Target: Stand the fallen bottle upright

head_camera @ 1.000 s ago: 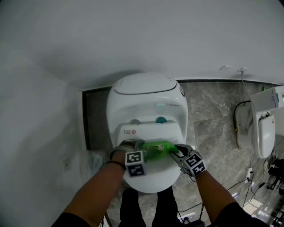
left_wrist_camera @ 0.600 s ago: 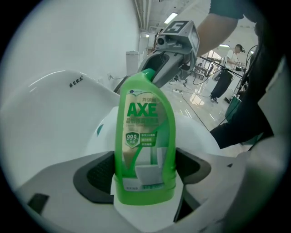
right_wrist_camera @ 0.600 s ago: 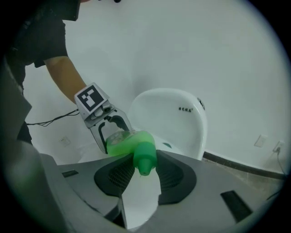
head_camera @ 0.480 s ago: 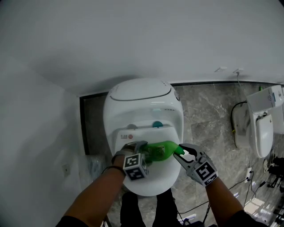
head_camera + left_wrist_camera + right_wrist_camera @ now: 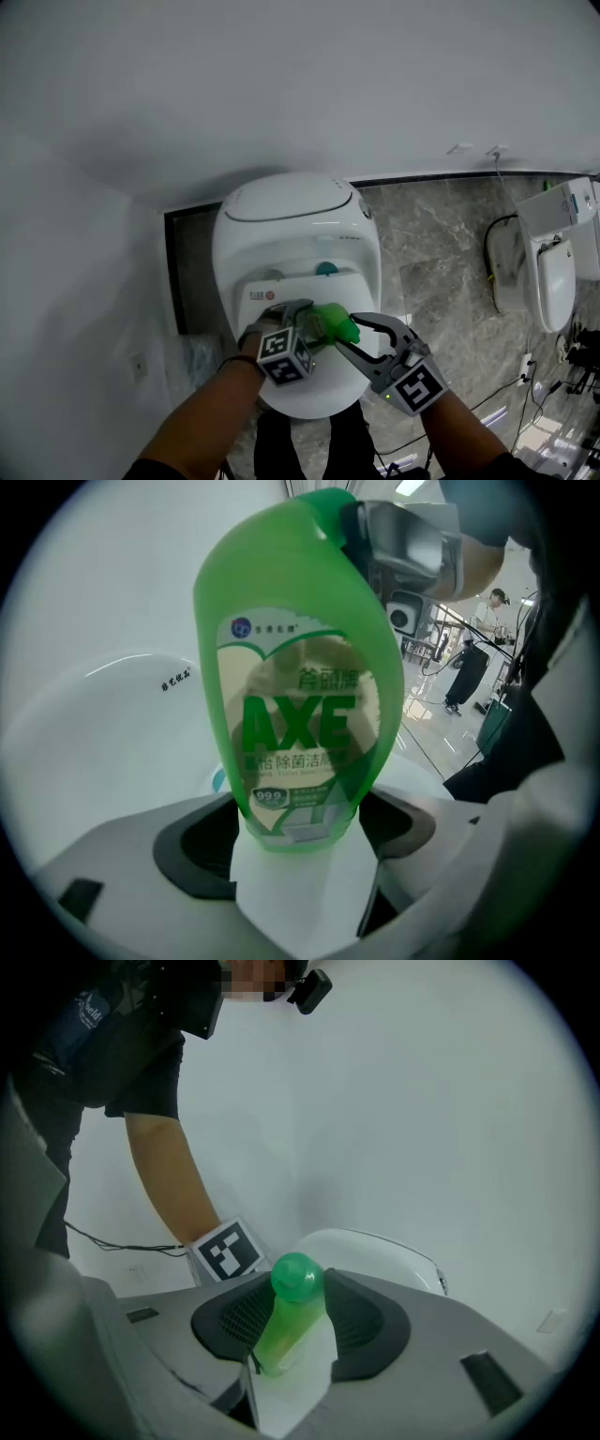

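Cap end of the bottle (image 5: 332,324) came up off the toilet lid (image 5: 305,401) since a second ago: tilted, not yet upright. My left claw (image 5: 300,846) clamped its base, while my right claw (image 5: 298,1312) had just eased wider, the cap (image 5: 298,1277) between its pads and touching both.

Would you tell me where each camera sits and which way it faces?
Head view: on the person's head, facing steeply down at the toilet; both arms show.
Left gripper view: on the left hand-held gripper, looking along jaws clamped on the bottle's base.
Right gripper view: on the right hand-held gripper, jaws on the cap, just eased wider; the left arm shows.
Shared: the bottle.
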A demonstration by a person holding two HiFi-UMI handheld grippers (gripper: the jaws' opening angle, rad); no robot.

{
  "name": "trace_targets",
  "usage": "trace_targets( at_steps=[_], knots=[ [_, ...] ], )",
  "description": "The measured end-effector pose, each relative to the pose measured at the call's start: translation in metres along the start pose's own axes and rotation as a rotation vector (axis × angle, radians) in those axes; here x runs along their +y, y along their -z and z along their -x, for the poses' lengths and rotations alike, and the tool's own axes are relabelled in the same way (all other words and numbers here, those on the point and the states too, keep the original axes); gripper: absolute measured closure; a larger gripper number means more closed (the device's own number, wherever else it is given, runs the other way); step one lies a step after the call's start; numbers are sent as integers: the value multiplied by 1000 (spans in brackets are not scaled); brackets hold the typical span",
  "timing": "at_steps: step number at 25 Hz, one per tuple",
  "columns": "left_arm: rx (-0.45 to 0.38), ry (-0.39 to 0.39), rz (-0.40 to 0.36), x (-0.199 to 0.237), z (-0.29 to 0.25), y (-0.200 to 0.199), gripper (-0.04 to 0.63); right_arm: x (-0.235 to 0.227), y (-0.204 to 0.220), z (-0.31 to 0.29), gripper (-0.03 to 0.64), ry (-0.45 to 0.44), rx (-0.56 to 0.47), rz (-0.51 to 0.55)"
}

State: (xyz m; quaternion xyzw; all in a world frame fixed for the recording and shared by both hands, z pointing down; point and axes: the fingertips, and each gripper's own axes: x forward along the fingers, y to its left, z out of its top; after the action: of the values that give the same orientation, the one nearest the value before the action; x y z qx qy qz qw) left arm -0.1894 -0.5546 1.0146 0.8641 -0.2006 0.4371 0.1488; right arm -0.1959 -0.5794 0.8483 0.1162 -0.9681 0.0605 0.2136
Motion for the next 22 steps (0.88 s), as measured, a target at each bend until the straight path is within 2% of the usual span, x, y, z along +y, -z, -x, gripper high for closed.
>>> trace_targets(
  at_steps=[8,17,22],
  knots=[
    [-45,6,45,-5,9,13,160,39,-16,-24,413,-72,-43,62],
    [-69,-38,67,-3,8,14,152,43,-19,-20,413,-73,-71,19],
    [-71,-60,92,-3,13,15,144,51,-26,-18,376,-88,-99,1]
  ],
)
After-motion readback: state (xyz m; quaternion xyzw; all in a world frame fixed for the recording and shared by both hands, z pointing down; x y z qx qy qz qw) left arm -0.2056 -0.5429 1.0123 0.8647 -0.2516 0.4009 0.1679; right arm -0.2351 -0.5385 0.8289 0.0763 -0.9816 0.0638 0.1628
